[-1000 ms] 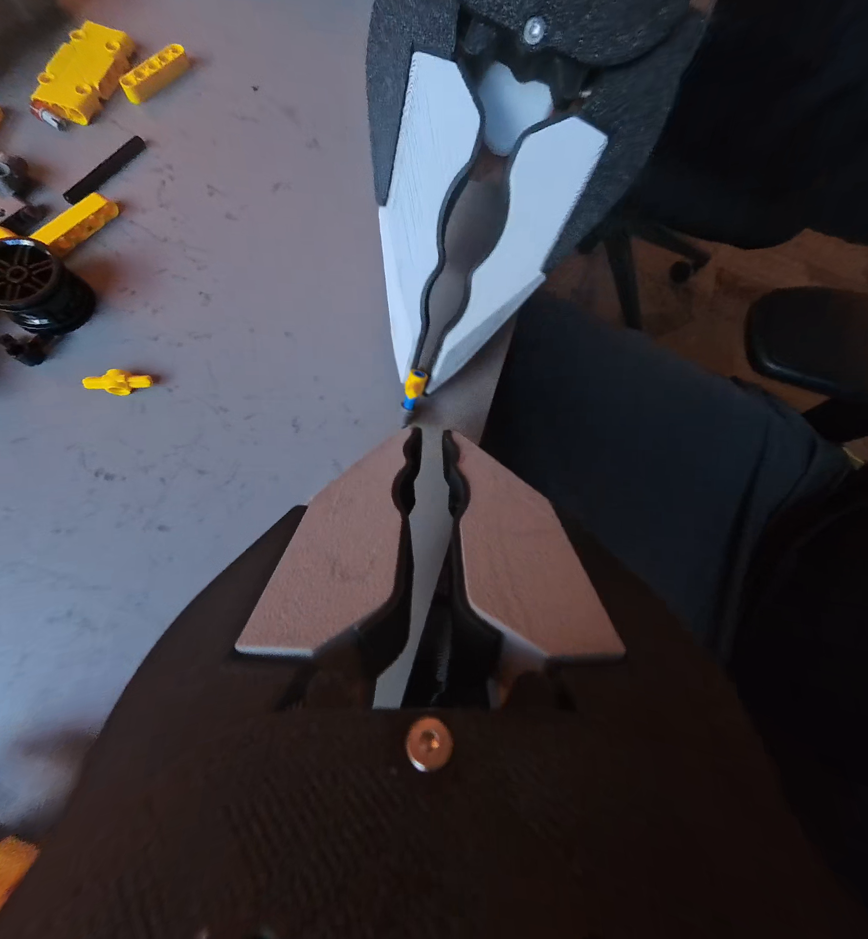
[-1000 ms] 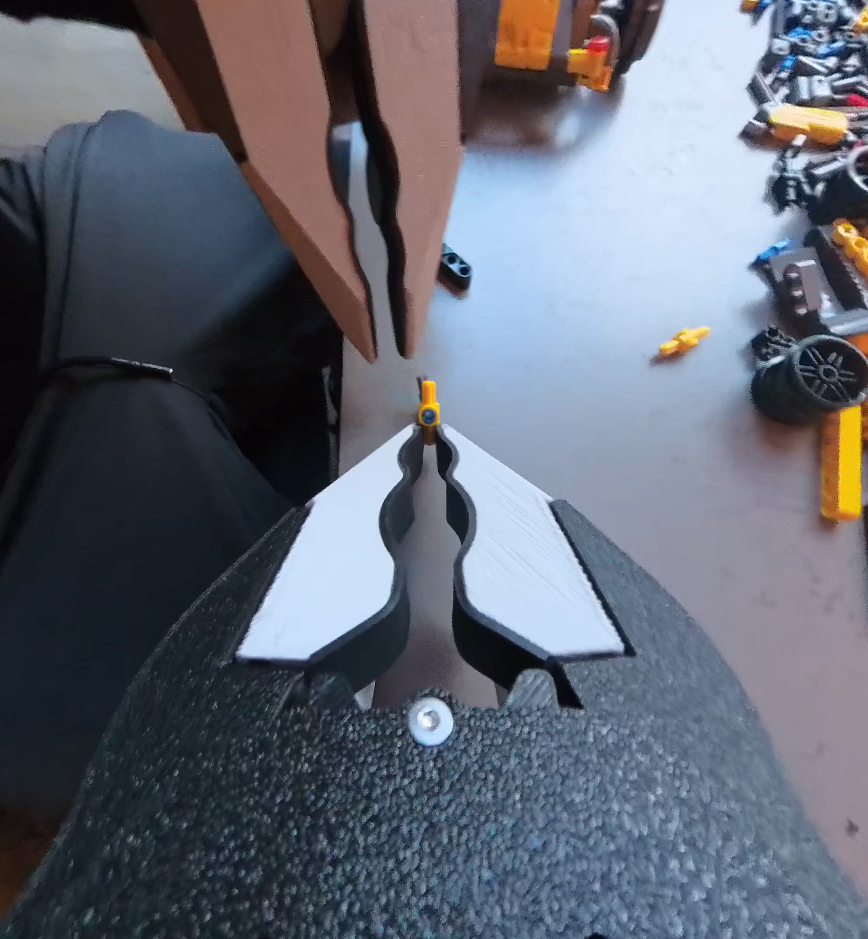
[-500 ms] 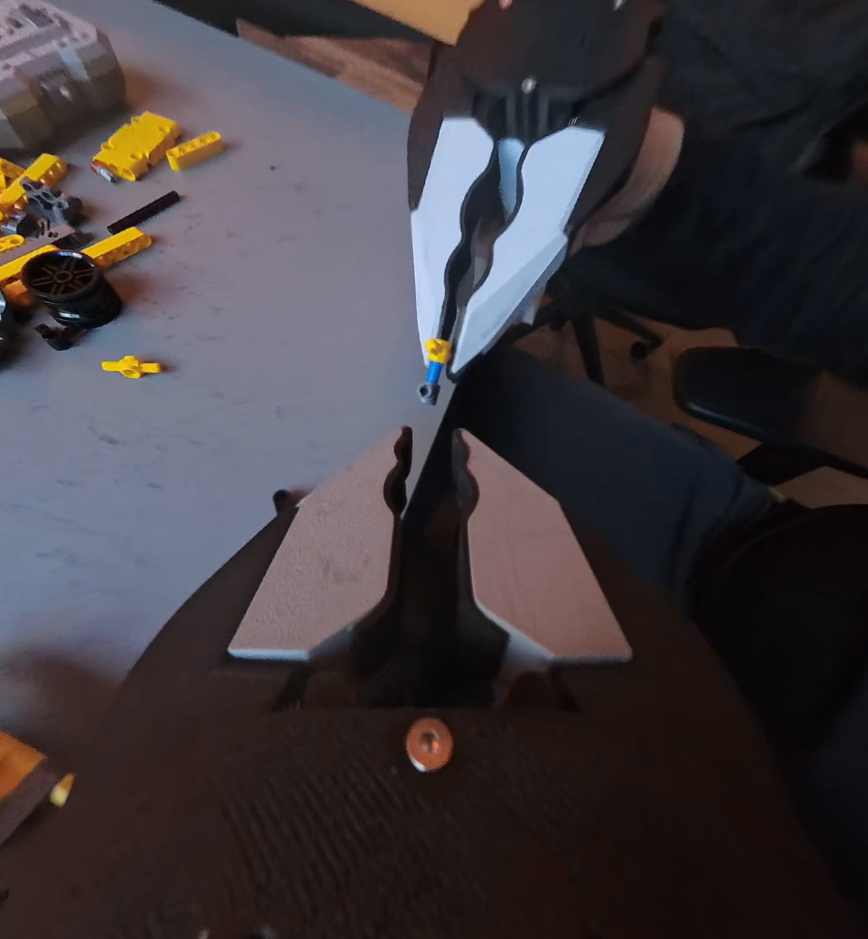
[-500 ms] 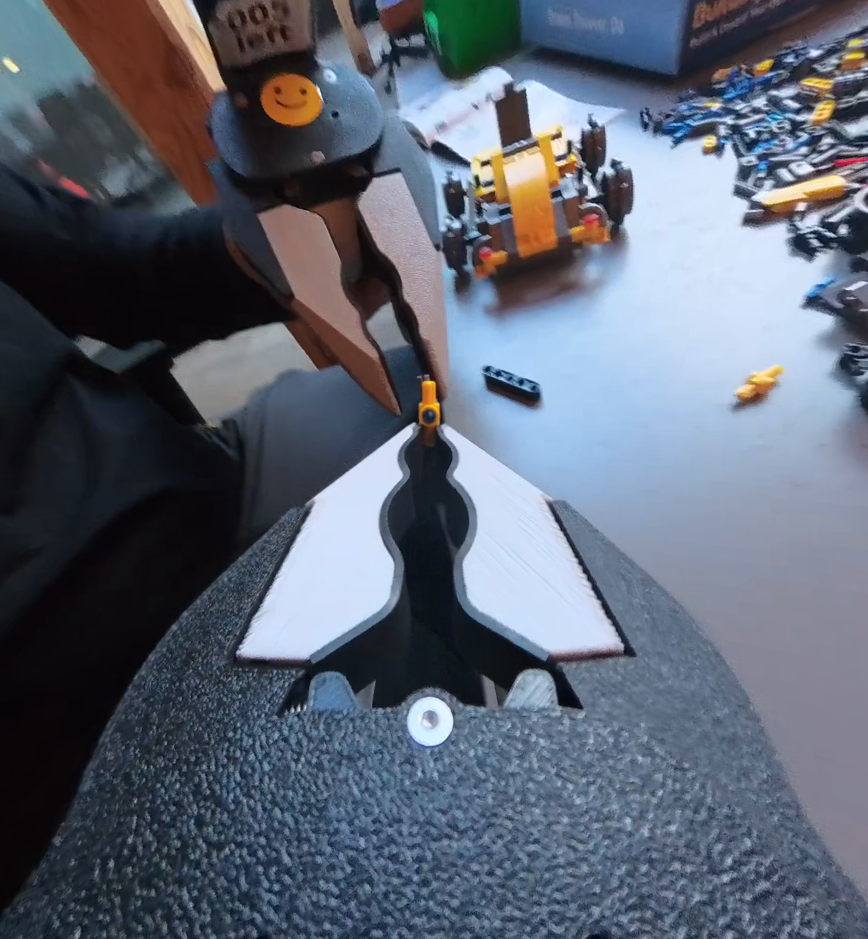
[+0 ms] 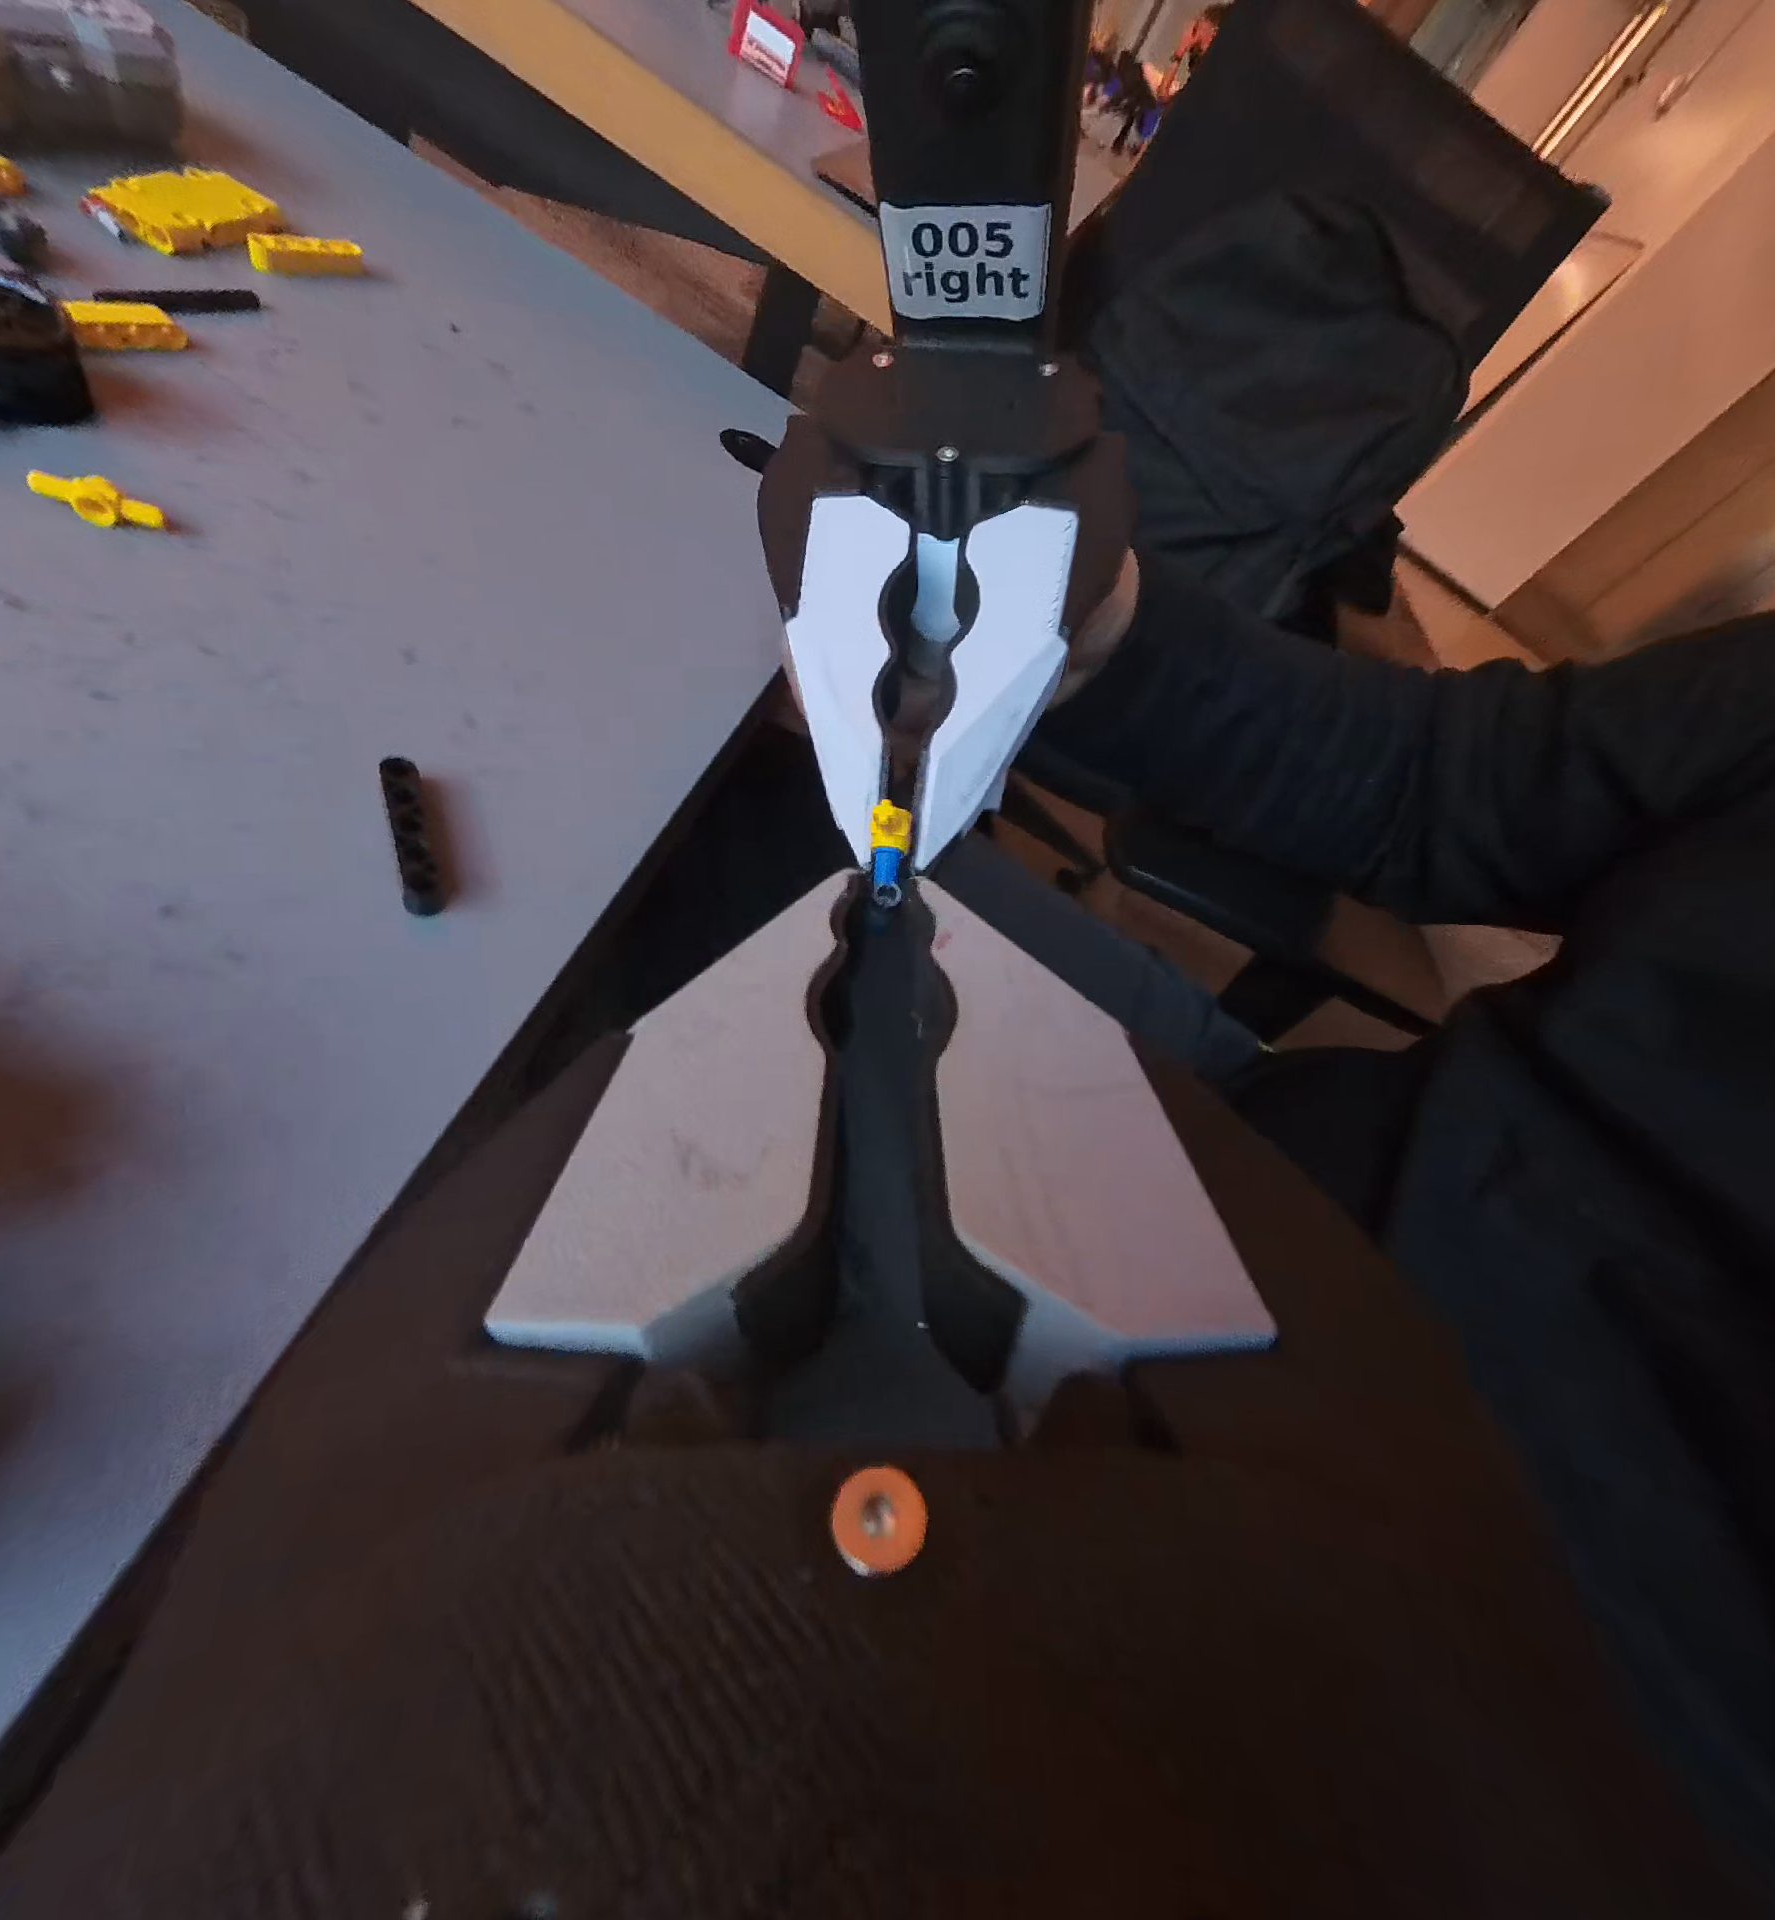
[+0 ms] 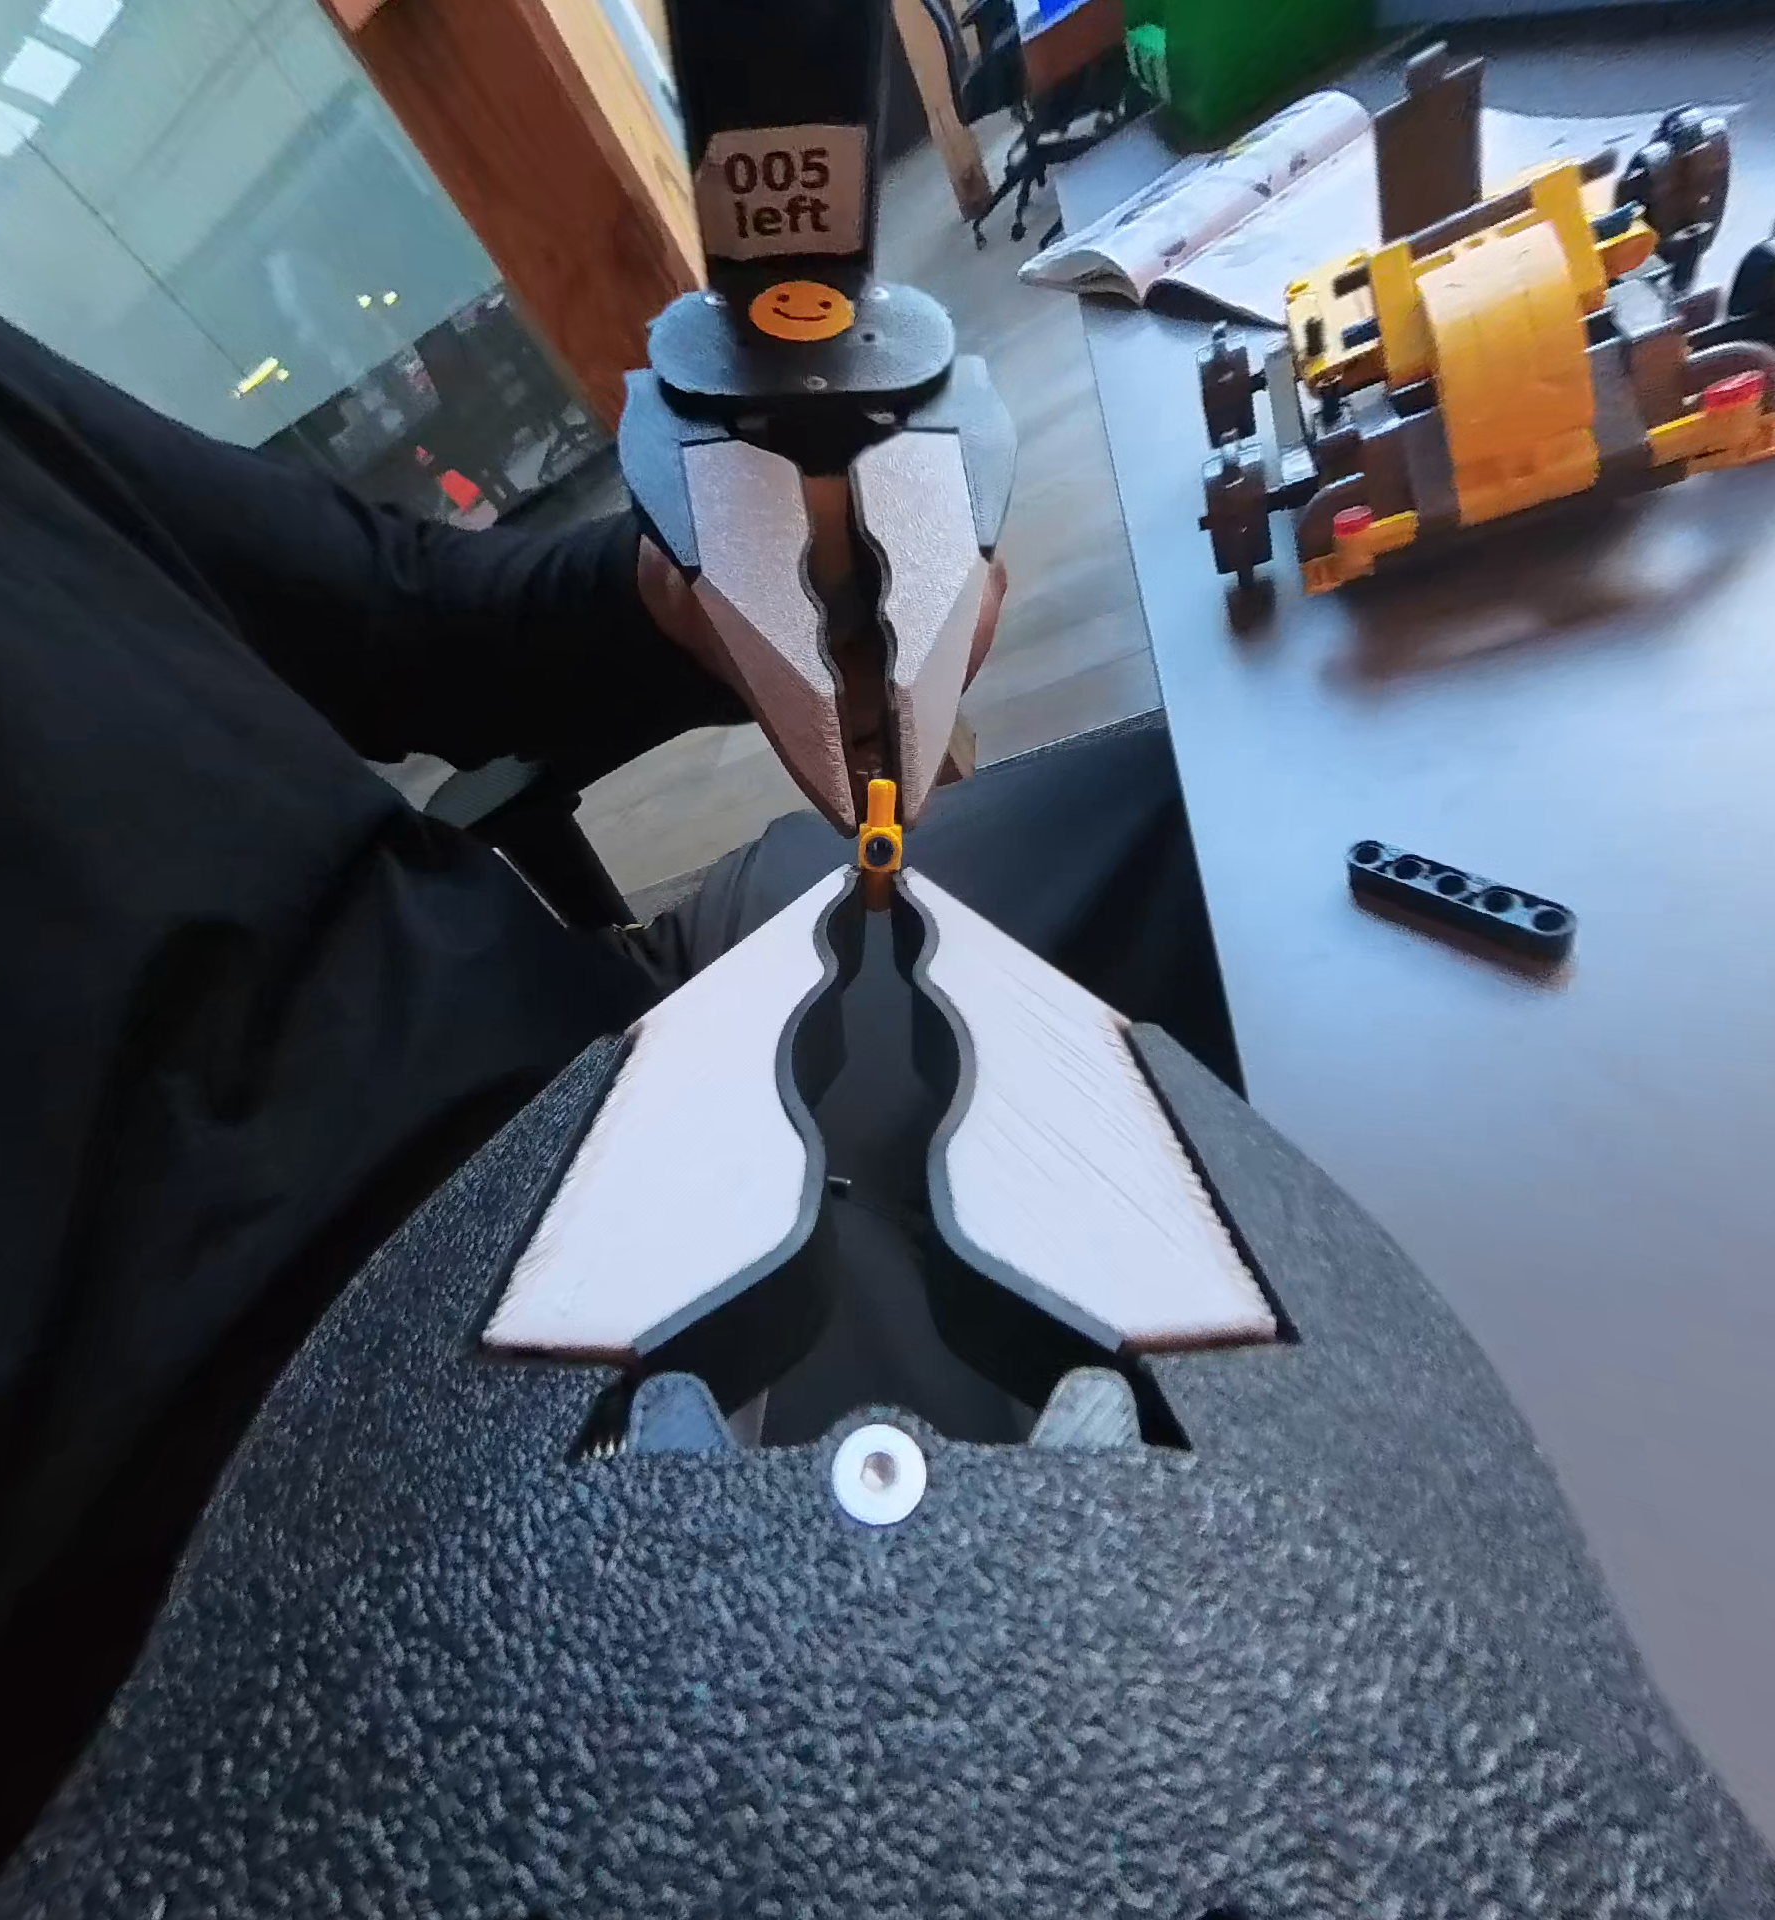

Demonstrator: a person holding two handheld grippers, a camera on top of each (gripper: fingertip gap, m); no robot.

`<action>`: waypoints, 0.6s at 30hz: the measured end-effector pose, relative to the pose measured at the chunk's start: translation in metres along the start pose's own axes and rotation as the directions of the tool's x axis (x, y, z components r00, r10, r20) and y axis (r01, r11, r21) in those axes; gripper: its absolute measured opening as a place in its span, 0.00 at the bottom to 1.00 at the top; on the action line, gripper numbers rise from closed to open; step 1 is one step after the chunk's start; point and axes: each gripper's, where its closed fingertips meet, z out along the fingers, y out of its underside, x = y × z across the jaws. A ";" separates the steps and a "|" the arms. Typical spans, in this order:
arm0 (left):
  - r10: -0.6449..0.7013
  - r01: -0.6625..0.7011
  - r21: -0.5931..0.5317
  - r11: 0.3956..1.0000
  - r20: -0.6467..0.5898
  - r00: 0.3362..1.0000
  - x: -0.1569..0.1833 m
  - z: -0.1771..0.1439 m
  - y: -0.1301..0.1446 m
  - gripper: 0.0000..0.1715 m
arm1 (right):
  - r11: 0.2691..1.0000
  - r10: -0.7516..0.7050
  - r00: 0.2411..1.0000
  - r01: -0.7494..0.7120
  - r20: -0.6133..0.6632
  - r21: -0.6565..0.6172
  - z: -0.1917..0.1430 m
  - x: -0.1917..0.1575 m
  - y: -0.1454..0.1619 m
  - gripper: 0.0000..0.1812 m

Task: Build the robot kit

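My two grippers meet tip to tip in the air beyond the table's edge, each aimed straight at the other. My right gripper [image 6: 875, 878], with pale fingers [image 6: 696, 1153] on a black textured body, has its tips drawn close, pinching something small between them. My left gripper [image 5: 885, 896], with pinkish fingers [image 5: 701, 1153] on a dark ribbed body, has its tips just about the far end of that same small piece; whether they press on it I cannot tell. Behind each gripper a hand grasps the handle, with a black sleeve [image 5: 1434, 769] running back to my body.
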 end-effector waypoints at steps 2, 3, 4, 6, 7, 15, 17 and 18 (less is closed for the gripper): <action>-0.059 0.059 -0.005 0.998 -0.027 0.998 0.001 -0.002 0.007 0.02 | 0.999 -0.034 0.999 0.034 -0.001 -0.018 0.005 -0.001 0.005 0.02; -0.090 0.090 -0.018 0.996 -0.033 0.995 -0.001 -0.003 0.010 0.02 | 0.997 -0.071 0.997 0.070 -0.019 -0.039 0.008 0.001 0.008 0.03; -0.113 0.112 -0.029 0.993 -0.040 0.993 -0.002 -0.003 0.013 0.02 | 0.991 -0.118 0.992 0.115 -0.040 -0.062 0.010 0.002 0.011 0.02; -0.180 0.178 -0.036 0.983 -0.083 0.980 -0.001 -0.004 0.016 0.02 | 0.976 -0.201 0.977 0.195 -0.064 -0.094 0.012 0.001 0.013 0.03; -0.226 0.223 -0.038 0.974 -0.122 0.966 0.002 -0.005 0.017 0.02 | 0.969 -0.231 0.971 0.224 -0.065 -0.100 0.013 -0.001 0.013 0.02; -0.206 0.205 -0.028 0.978 -0.150 0.967 0.005 -0.004 0.020 0.02 | 0.964 -0.257 0.963 0.249 -0.077 -0.097 0.013 0.000 0.015 0.05; -0.159 0.157 -0.025 0.987 -0.130 0.979 0.006 -0.003 0.019 0.02 | 0.969 -0.240 0.967 0.234 -0.087 -0.075 0.010 0.003 0.013 0.11; -0.133 0.130 -0.028 0.991 -0.111 0.985 0.005 -0.002 0.020 0.02 | 0.970 -0.241 0.967 0.237 -0.084 -0.061 0.008 0.003 0.011 0.11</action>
